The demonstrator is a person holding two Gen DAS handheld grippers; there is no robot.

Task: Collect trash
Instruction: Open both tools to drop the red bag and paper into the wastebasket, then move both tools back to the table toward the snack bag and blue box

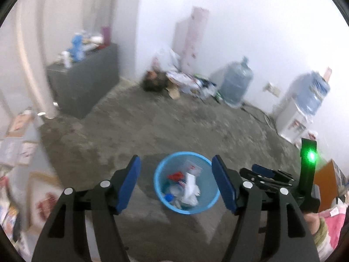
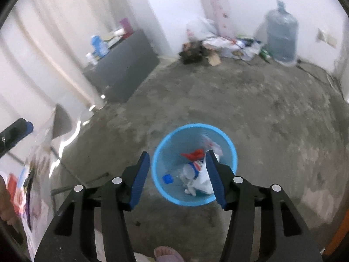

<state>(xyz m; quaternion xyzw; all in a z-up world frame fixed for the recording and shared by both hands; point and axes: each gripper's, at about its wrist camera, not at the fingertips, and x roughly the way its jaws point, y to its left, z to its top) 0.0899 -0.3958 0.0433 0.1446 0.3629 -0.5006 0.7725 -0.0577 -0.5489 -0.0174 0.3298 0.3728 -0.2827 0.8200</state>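
While both released, left tool (image 1: 176,182) and right tool (image 2: 177,179) over trash-filled blue bin (image 1: 160,168).

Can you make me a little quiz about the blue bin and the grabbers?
1. True or false: the blue bin stands on a table.
2. What does the left gripper hold? A) a bottle B) nothing C) a red wrapper
3. Fill in: the big water jug stands by the ___.

Key: 1. False, it stands on the floor. 2. B, and the right gripper is empty too. 3. wall.
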